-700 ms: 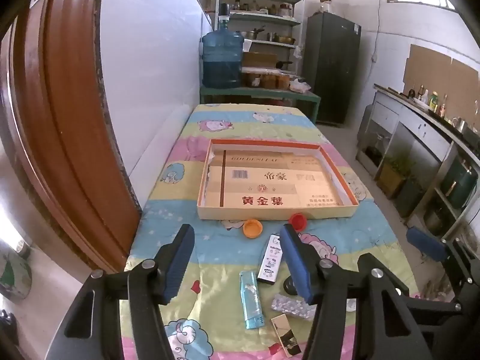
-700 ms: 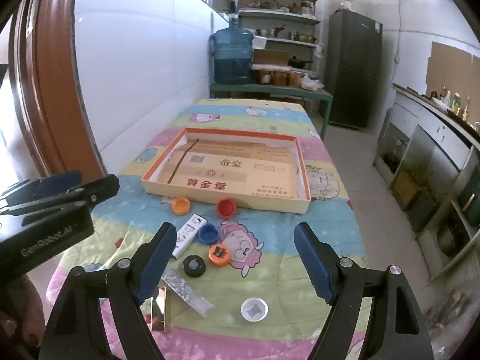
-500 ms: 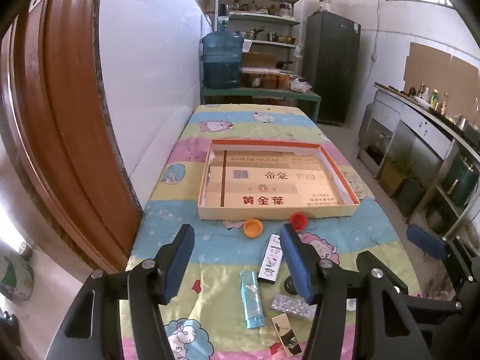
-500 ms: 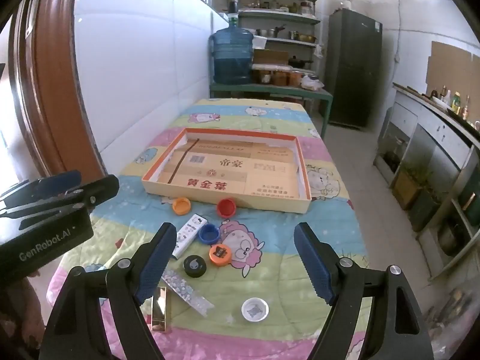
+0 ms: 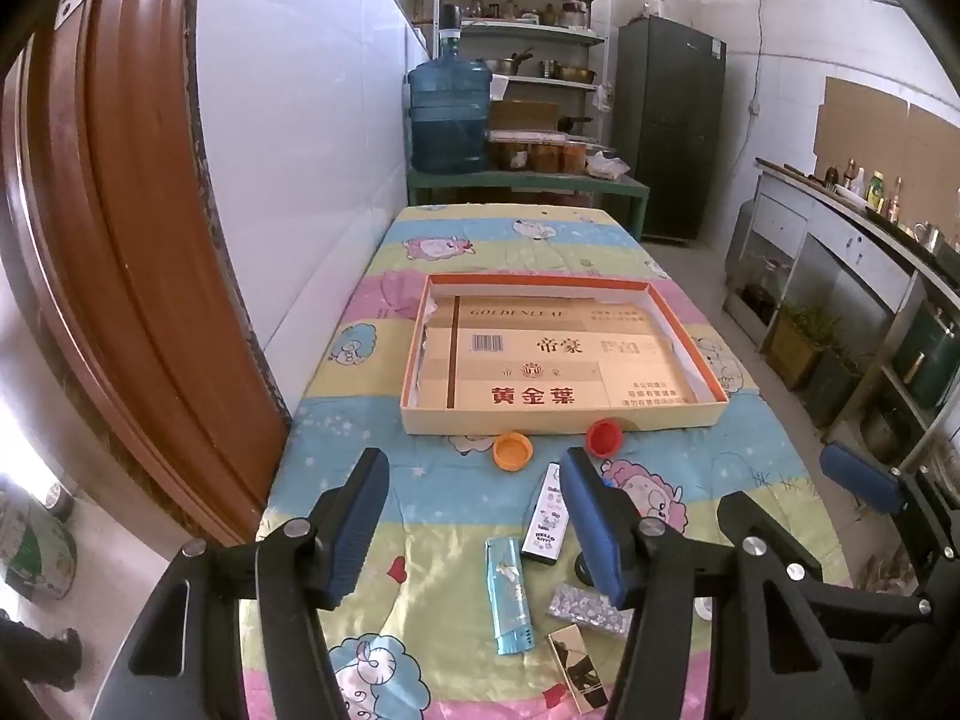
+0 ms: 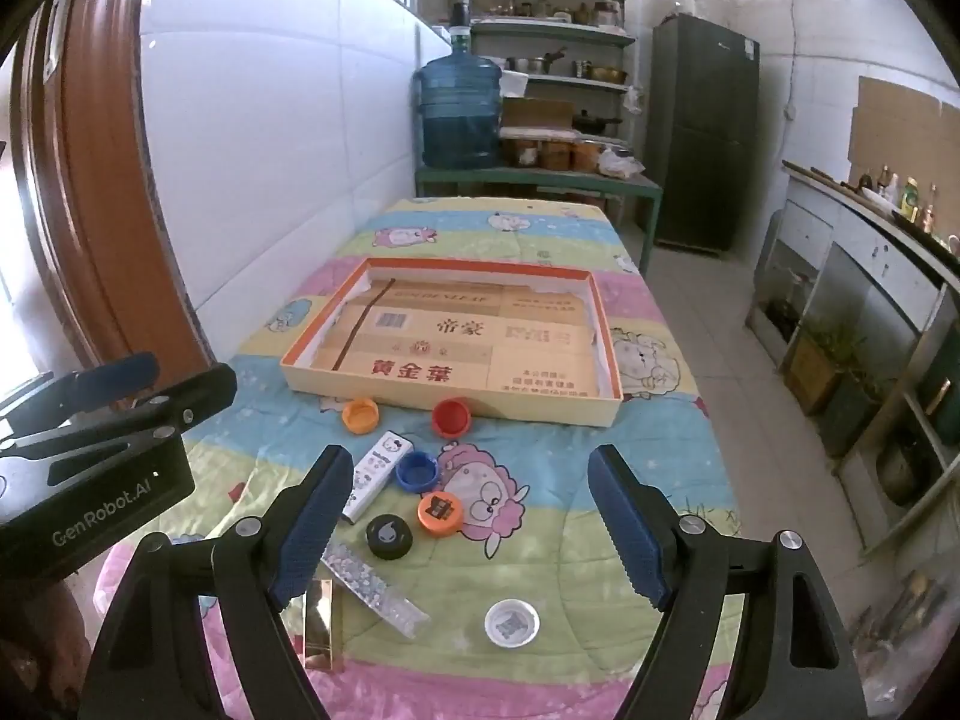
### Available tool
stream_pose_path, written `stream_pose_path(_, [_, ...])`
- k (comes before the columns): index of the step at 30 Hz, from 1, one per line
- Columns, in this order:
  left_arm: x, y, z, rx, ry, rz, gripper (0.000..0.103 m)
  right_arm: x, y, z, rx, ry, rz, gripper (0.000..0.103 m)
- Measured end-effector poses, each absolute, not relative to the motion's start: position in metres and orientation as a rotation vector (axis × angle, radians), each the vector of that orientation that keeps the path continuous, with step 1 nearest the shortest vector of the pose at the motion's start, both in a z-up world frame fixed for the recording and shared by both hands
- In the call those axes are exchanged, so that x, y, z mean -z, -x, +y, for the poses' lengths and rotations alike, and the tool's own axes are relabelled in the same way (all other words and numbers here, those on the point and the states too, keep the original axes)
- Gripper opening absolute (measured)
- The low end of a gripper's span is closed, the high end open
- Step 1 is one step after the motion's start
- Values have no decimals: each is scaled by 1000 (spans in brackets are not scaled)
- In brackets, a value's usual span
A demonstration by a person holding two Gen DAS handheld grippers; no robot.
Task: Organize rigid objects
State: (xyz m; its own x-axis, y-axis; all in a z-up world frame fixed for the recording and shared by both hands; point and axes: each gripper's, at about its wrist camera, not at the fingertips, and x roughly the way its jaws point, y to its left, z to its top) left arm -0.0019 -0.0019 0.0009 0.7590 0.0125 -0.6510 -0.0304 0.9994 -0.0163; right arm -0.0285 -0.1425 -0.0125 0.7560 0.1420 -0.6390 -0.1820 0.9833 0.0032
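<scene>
Scene: Two handheld grippers are hovering over a cartoon-print cloth (image 6: 600, 540), nothing yet lying in the shallow cardboard tray (image 6: 612, 354).
Left gripper (image 5: 474, 519): jaws are standing wide apart, carrying nothing.
Right gripper (image 6: 468, 519): jaws are gaping wide too, empty, above the scattered caps.
Caps: an orange cap (image 6: 360, 414) and a red cap (image 6: 451, 416) are sitting just in front of the tray's near wall; a blue cap (image 6: 416, 470), a printed orange cap (image 6: 440, 513) and a black cap (image 6: 389, 536) are clustering farther from the tray; a white cap (image 6: 512, 622) is lying farthest out.
Long items: a white lighter (image 5: 546, 519) is pointing its long axis roughly toward the tray; a blue lighter (image 5: 509, 594) beside it is running nearly parallel; a glittery case (image 6: 372, 588) is lying slantwise; a gold case (image 6: 321, 624) is also resting farthest from the tray.
Handling: all are looking light, stiff and smooth (likely slippery plastic), so the caps are probably best pinched across the rim, the lighters across their narrow width at mid-length.
</scene>
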Motion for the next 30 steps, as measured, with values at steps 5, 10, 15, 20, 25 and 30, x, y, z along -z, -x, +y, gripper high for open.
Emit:
stream_pose_path(5, [0, 0, -1, -21, 27, 710, 59, 13, 27, -143, -176, 58, 692, 82])
stream_pose_path(10, [0, 1, -2, -21, 28, 711, 59, 13, 27, -143, -175, 59, 694, 82])
stream_pose_path(15, [0, 1, -3, -22, 26, 710, 60, 13, 28, -143, -176, 57, 695, 82])
stream_pose_path(20, [0, 1, -3, -22, 24, 711, 60, 13, 27, -143, -176, 58, 695, 82])
stream_pose_path(25, [3, 2, -4, -21, 24, 715, 60, 16, 28, -141, -173, 56, 697, 82])
stream_pose_path(30, [5, 1, -4, -20, 26, 714, 59, 17, 27, -140, -170, 58, 699, 82])
